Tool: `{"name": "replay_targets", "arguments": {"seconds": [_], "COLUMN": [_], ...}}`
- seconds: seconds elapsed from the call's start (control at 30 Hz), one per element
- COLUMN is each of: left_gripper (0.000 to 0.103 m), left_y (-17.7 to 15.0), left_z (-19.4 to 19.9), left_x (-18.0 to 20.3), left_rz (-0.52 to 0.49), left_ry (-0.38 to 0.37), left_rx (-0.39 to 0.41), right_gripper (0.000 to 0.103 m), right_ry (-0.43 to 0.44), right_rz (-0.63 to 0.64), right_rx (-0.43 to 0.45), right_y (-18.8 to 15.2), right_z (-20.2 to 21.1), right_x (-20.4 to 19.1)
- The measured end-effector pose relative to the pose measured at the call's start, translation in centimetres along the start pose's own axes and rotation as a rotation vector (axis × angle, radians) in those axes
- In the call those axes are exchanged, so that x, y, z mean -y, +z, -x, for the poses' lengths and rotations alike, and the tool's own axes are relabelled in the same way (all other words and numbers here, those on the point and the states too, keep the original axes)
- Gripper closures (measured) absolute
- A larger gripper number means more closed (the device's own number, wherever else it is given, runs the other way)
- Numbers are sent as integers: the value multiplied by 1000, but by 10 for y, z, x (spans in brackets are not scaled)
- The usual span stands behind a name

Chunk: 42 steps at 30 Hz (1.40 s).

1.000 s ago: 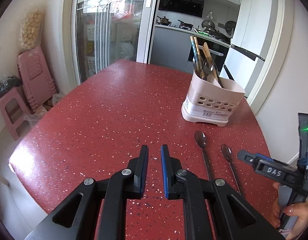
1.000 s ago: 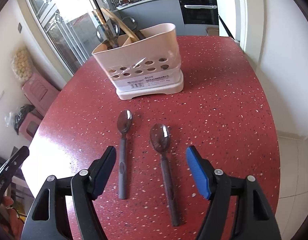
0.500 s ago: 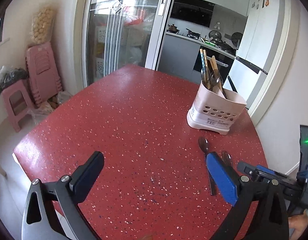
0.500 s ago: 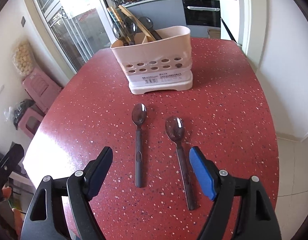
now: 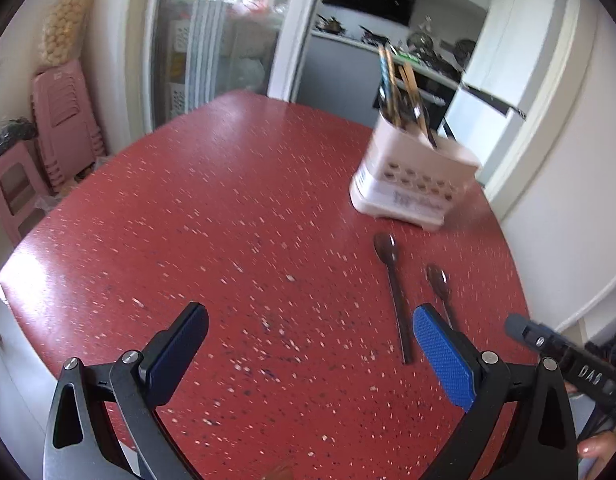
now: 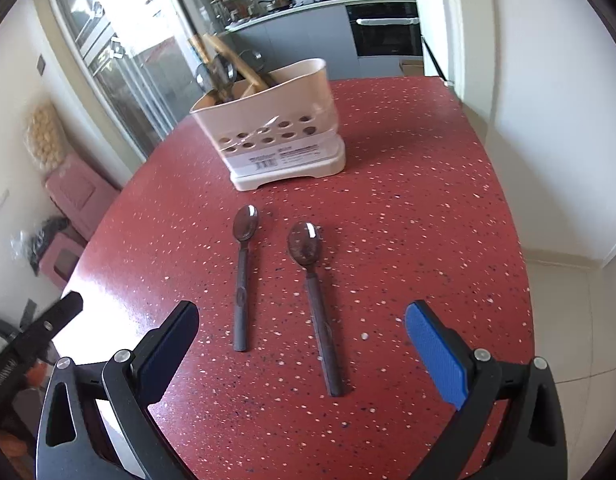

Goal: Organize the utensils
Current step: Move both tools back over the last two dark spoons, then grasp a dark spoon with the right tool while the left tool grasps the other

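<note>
Two spoons, left spoon (image 6: 242, 276) and right spoon (image 6: 313, 300), lie side by side mid-surface (image 6: 407, 220), handles toward the near edge. A utensil holder (image 6: 276, 136) stands just beyond them. The left gripper (image 5: 308, 356) and right gripper (image 6: 302, 352) are both spread wide, holding nothing.

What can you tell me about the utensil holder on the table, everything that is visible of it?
The utensil holder is a pale pink tub that looks like plastic, with two rows of round holes in its front wall, a printed label below them and a wider base. It stands upright on the red speckled table, beyond the two spoons, touching neither. A divider splits it inside; wooden chopsticks and metal spoons lean out at its left end. No gripper touches it.
</note>
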<state>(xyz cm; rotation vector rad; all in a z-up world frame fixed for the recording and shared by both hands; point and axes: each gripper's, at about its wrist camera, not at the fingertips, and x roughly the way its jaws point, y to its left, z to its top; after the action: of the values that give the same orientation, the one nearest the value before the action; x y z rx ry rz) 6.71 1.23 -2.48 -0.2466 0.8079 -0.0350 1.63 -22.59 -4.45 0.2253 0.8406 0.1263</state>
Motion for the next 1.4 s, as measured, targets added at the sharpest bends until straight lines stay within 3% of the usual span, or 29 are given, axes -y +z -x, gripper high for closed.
{"name": "replay_targets", "arguments": {"seconds": [0.17,0.37,0.53,0.83,1.07,1.4], "left_gripper": [0,0,0,0,0,0], "left_y": [-6,-2,8,15,24,34], "left_z": [-23,-47,-69,-105,-119,-137], "left_x": [16,21,14,11,19,33], "left_rz": [-74,-108,-85,-74,-95,-90], "left_ry": [-1,52,76,22,24,-1], "left_rx": [-83,-122,-171,-254,-269,-303], "right_gripper": [0,0,0,0,19,33], "right_ry": [-87,-63,-68,-82,-129,-198], "right_rz": [39,10,58,103,133,218], "right_rx": [-60,-144,-166,-268,-313,-328], "right_y": [-8,-14,-8,14,25,30], "right_z": [-6,-19,-27,-73,-102,-112], "right_x": [13,33,28,9,0,-17]}}
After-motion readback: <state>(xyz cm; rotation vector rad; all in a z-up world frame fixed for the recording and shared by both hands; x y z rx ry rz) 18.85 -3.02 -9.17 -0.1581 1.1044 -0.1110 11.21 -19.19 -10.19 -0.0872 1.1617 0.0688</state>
